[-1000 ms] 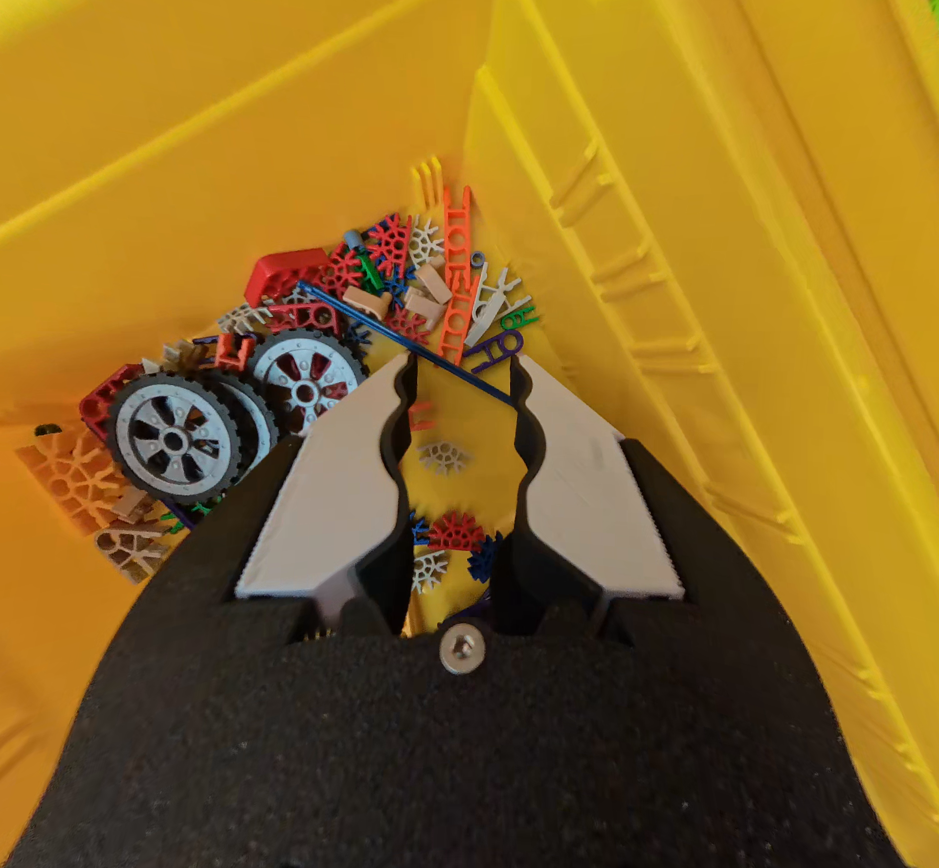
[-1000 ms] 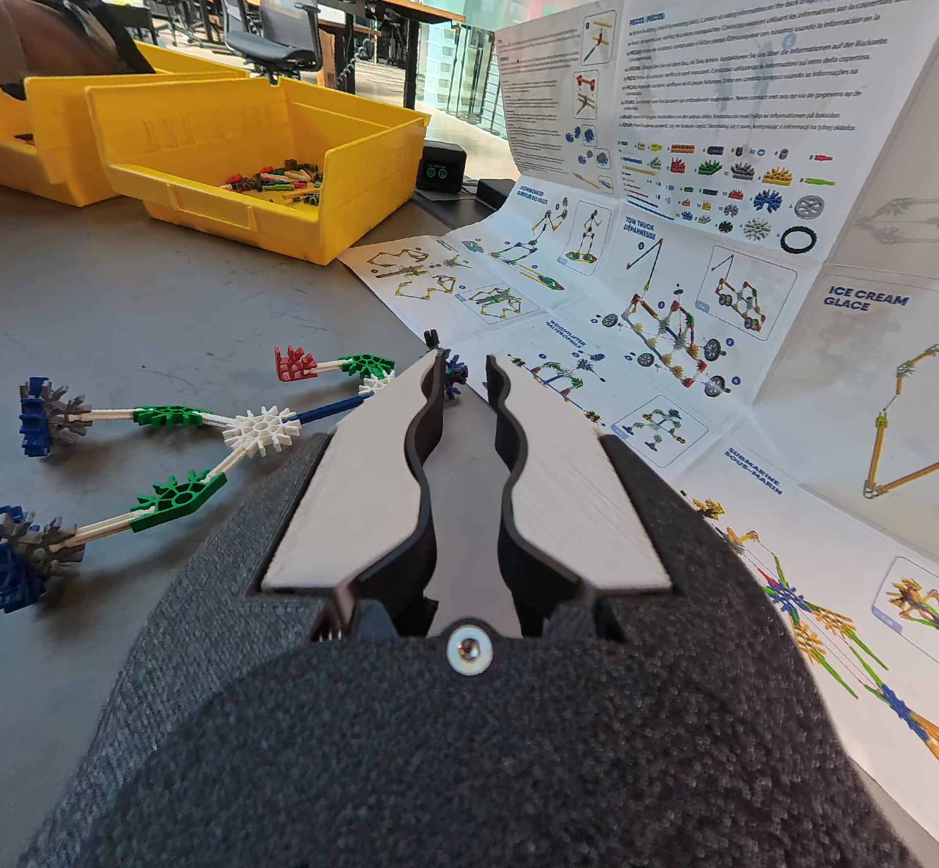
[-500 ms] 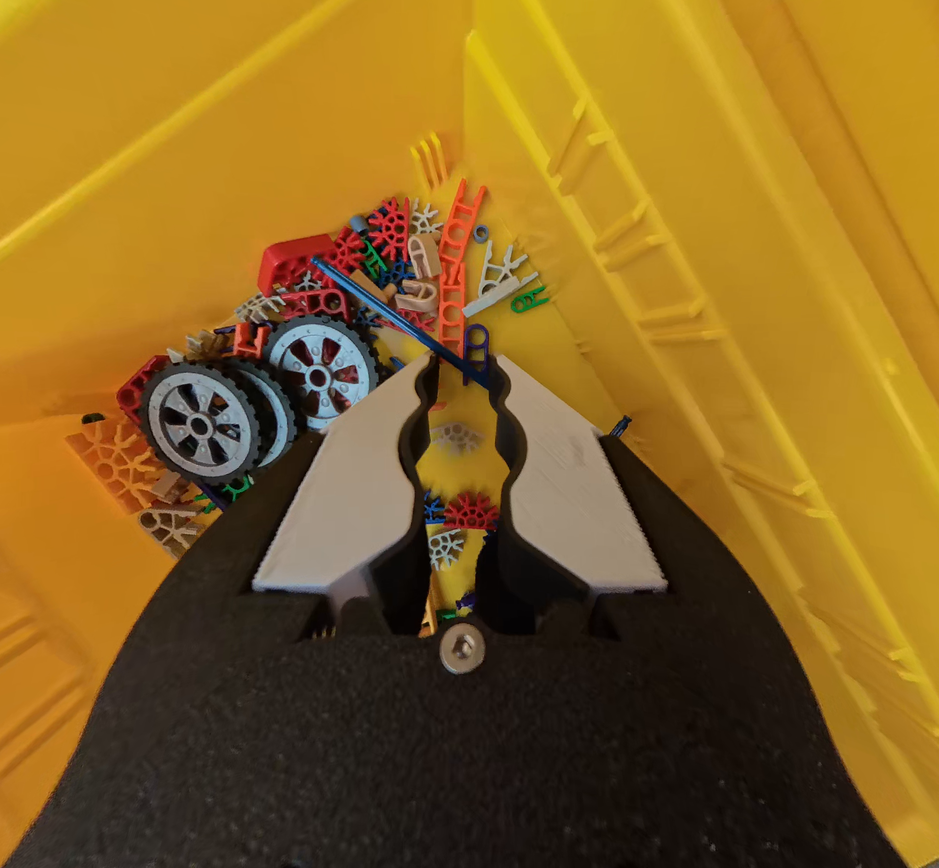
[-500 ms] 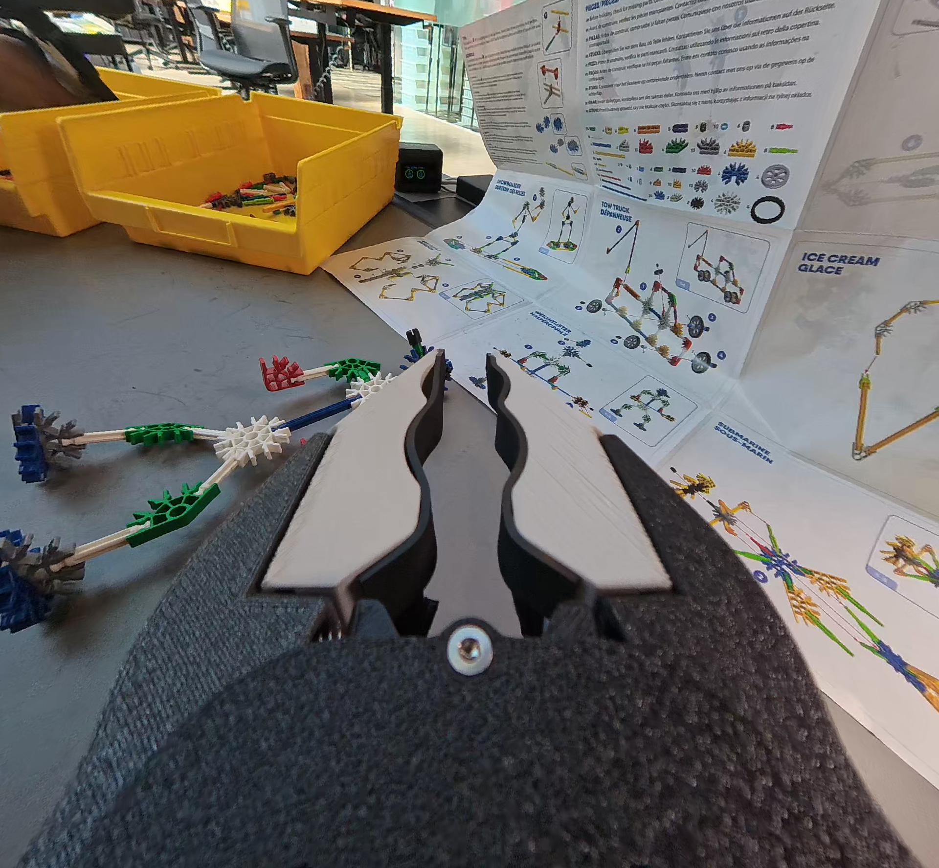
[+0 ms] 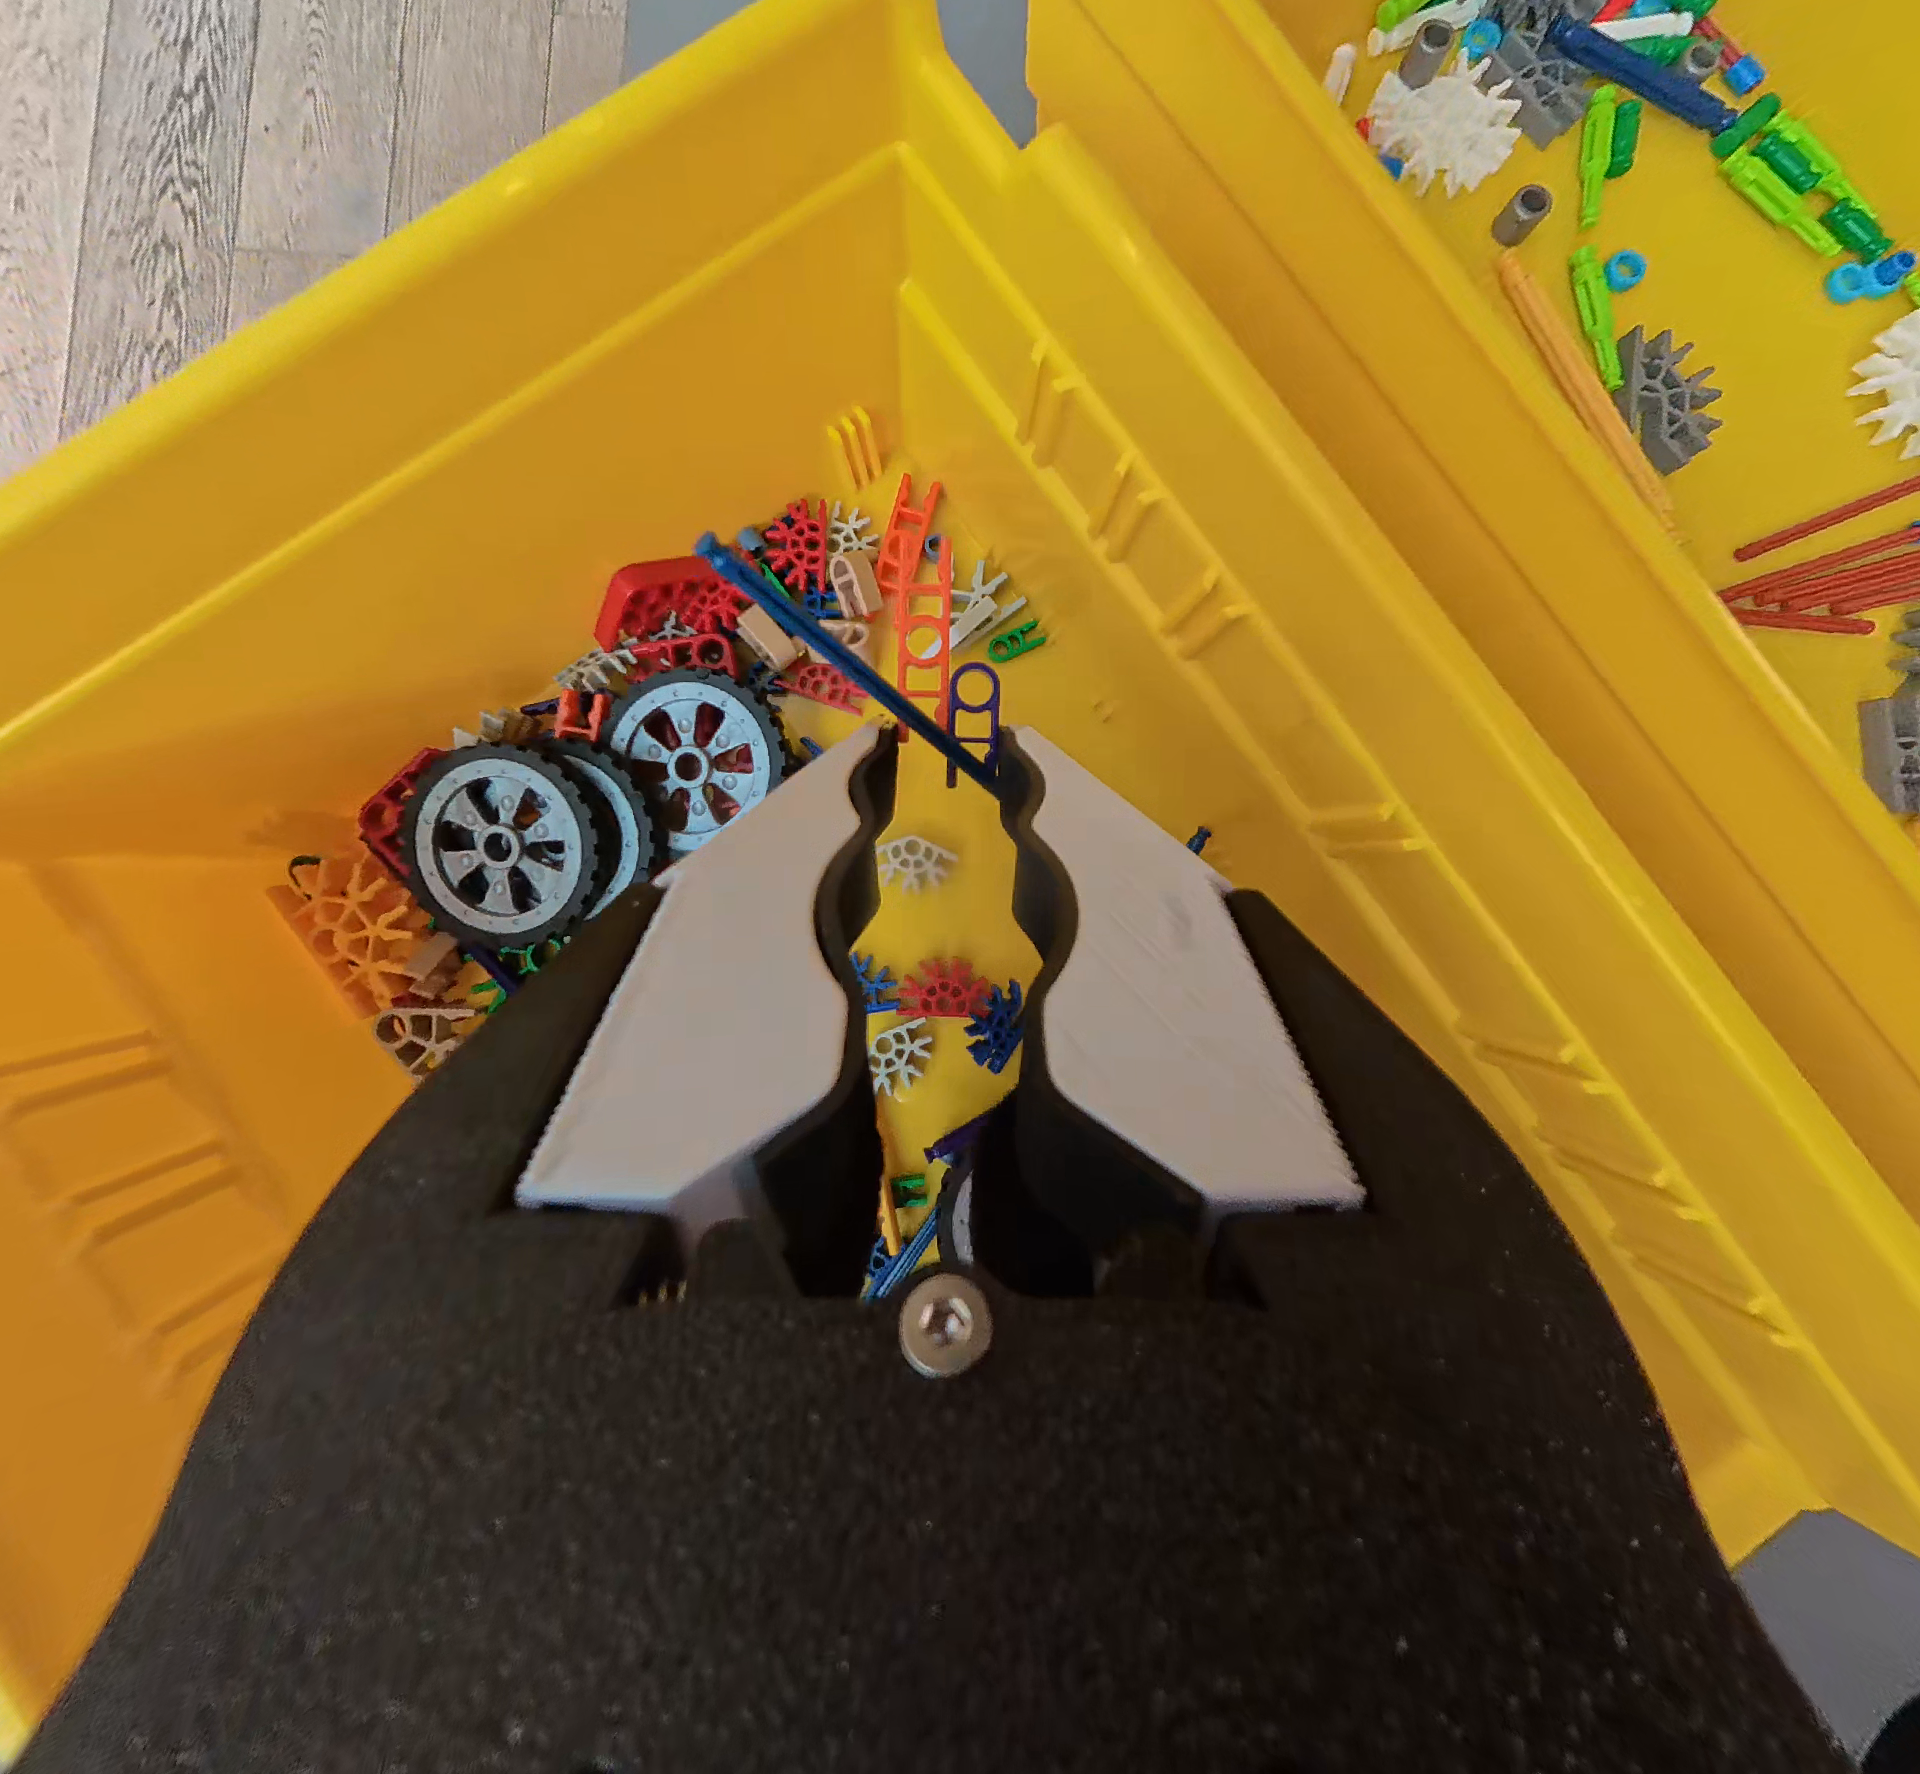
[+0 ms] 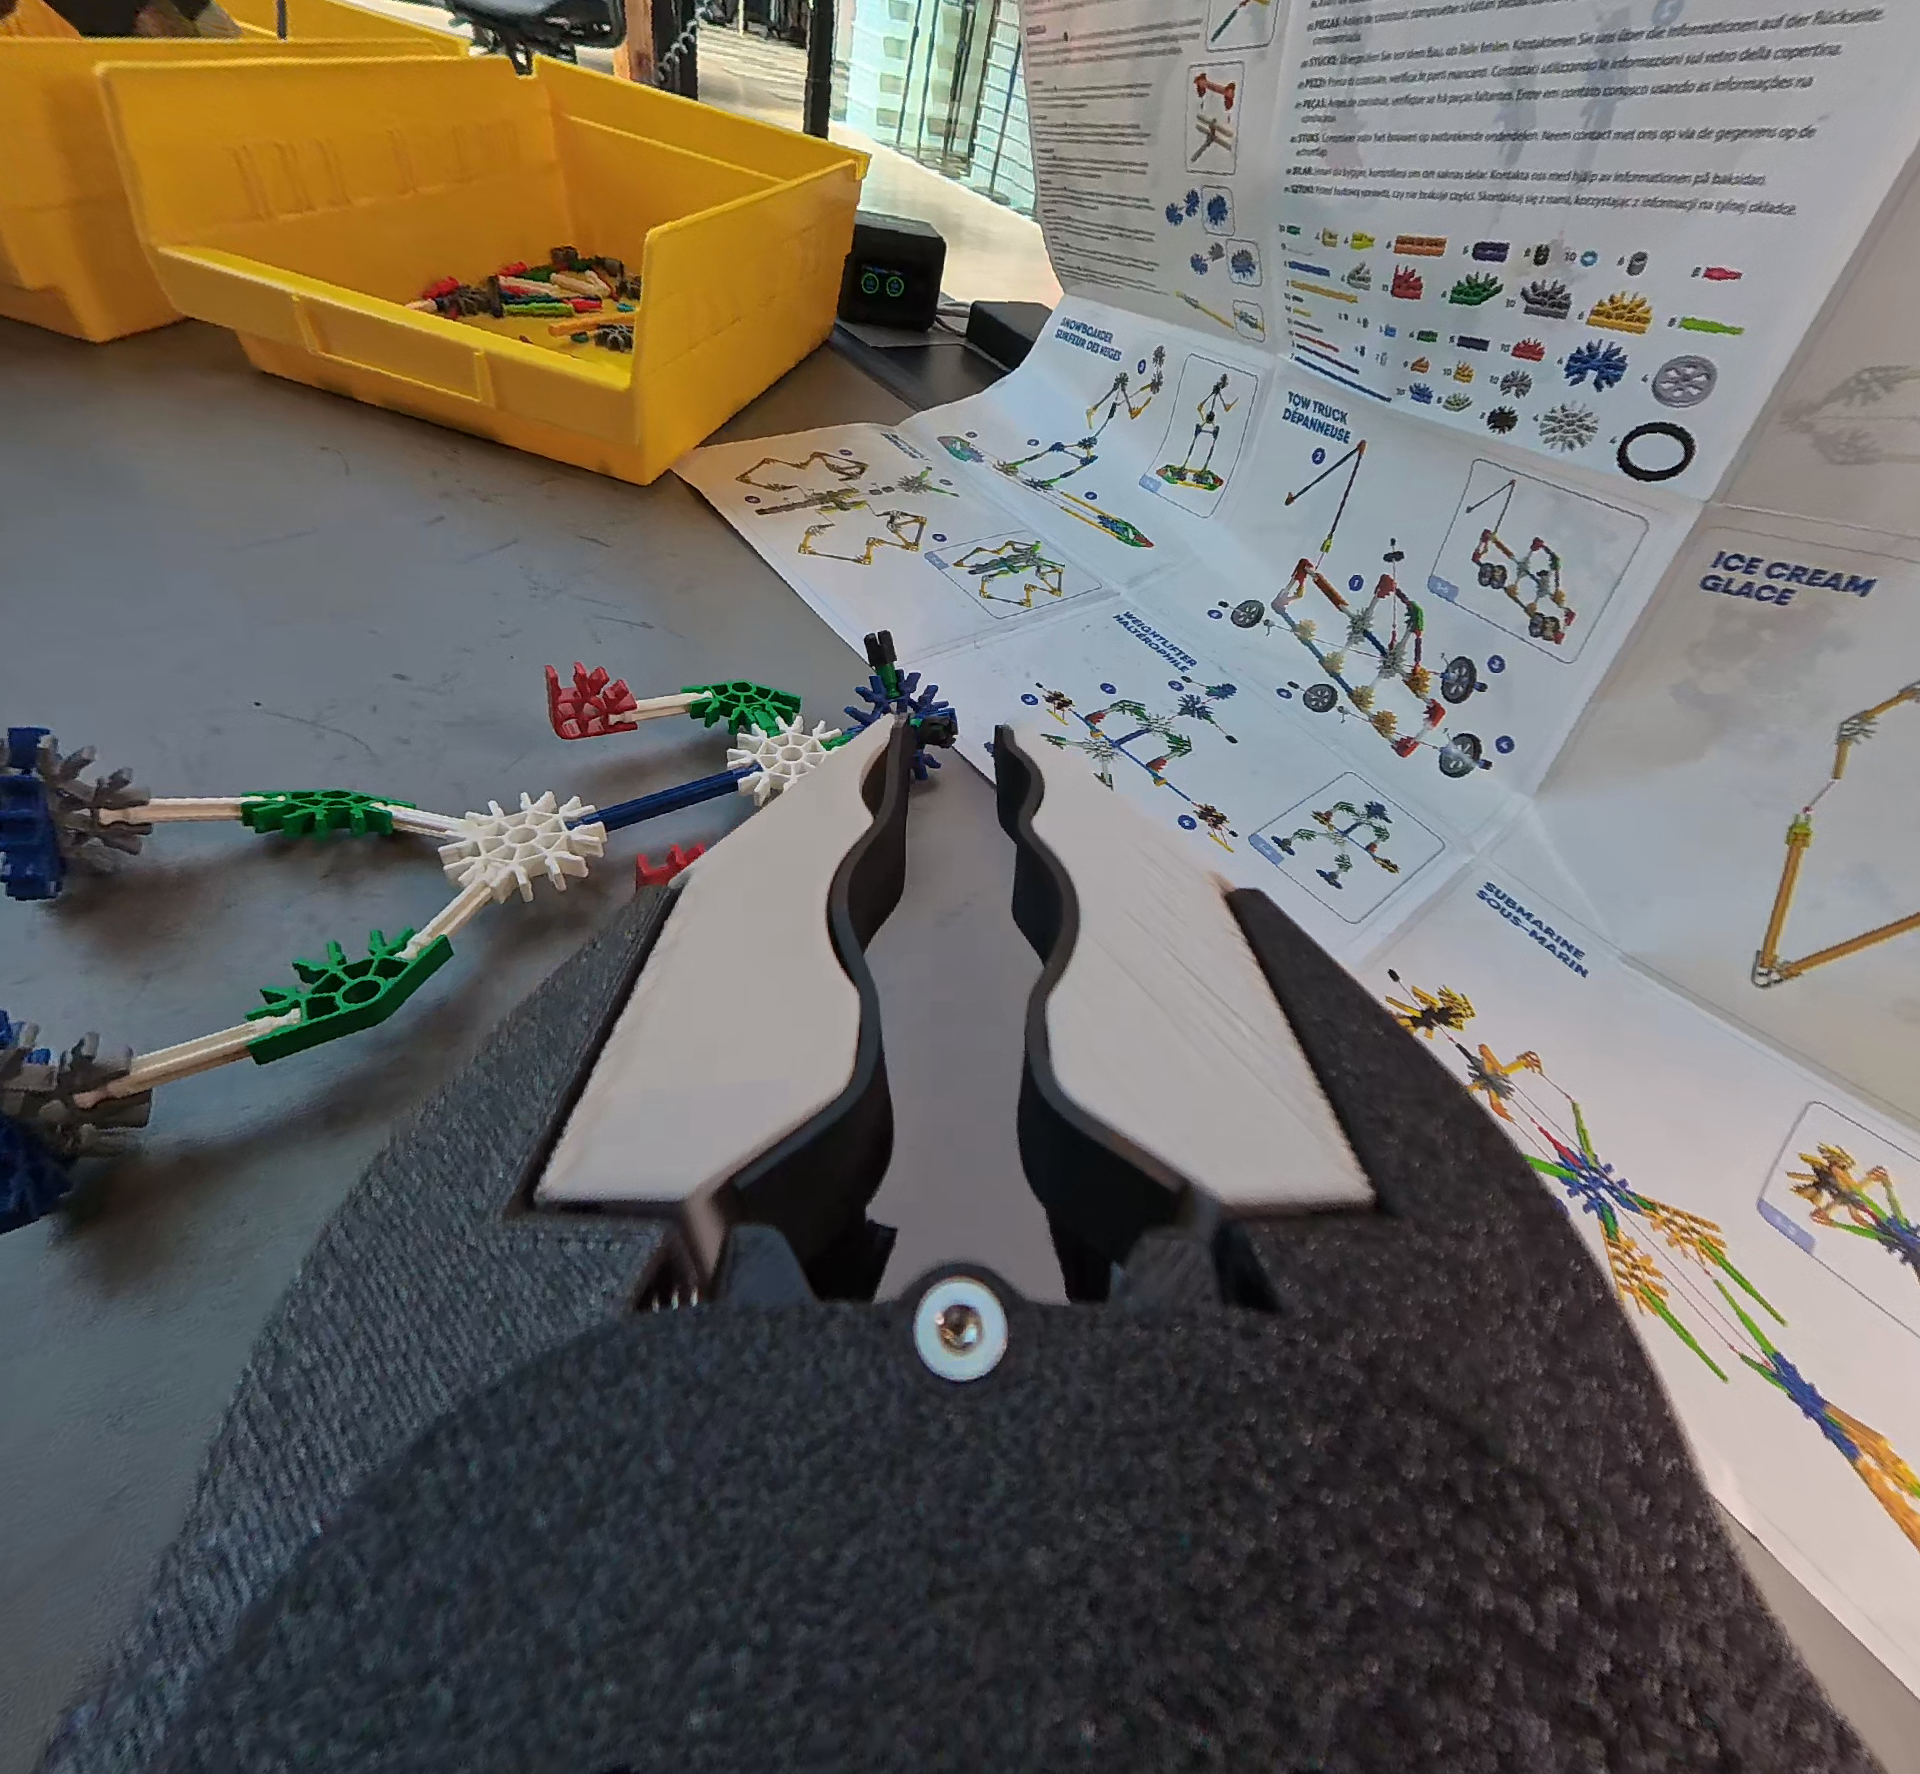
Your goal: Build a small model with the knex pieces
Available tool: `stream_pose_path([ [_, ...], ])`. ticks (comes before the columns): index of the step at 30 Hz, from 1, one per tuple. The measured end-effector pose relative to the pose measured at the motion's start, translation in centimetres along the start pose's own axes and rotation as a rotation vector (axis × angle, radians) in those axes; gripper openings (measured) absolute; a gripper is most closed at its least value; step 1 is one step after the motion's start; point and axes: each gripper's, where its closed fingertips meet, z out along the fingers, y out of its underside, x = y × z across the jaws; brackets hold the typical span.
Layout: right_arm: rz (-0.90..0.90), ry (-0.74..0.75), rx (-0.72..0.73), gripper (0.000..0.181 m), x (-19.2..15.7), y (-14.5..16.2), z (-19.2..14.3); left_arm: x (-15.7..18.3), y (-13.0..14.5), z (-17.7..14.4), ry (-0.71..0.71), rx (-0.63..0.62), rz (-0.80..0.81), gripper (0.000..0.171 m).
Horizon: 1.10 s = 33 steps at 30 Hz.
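My left gripper (image 5: 951, 748) hangs over a yellow bin (image 5: 520, 322) of small construction pieces. Its jaws are drawn in on a thin blue rod (image 5: 821, 644), which crosses slantwise from the left fingertip to the inner face of the right one. The rod's far end sticks out over a red piece (image 5: 665, 592). Three grey spoked wheels (image 5: 499, 846) lie left of the fingers. My right gripper (image 6: 945, 737) is low over the grey table (image 6: 312, 529), narrowly open and empty. Its left fingertip is beside the blue end of a rod-and-connector figure (image 6: 520, 841).
A second yellow bin (image 5: 1299, 290) with green, white and grey pieces and long rods stands right of the first. Wooden floor (image 5: 260, 62) shows beyond. In the right wrist view, a large folded instruction sheet (image 6: 1455, 374) stands at the right. Yellow bins (image 6: 416, 166) and a black device (image 6: 894, 270) are behind. About 60 centimeters separates my left fingertips from my right. My left tips are roughly 8 centimeters from the red piece (image 5: 665, 592).
My left gripper narrowed its jaws around the blue rod and rose up out of the bin, the rod staying at its fingertips. My right gripper shifted only slightly.
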Motion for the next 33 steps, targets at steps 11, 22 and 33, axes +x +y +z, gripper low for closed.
stream_pose_path([
  [11, 0.018, 0.006, 0.008, 0.014, 0.3, -0.1, -0.1, 1.3, -0.7, -0.9, -0.001, 0.070, 0.029, 0.017],
  [22, 0.005, 0.001, 0.000, 0.014, 0.0, 0.0, 0.0, 0.5, -0.8, -2.2, -0.009, 0.156, -0.016, 0.017],
  [33, -0.012, 0.018, -0.019, 0.014, 0.0, 0.3, 0.3, 0.4, -2.4, -5.1, 0.018, 0.354, -0.012, 0.017],
])
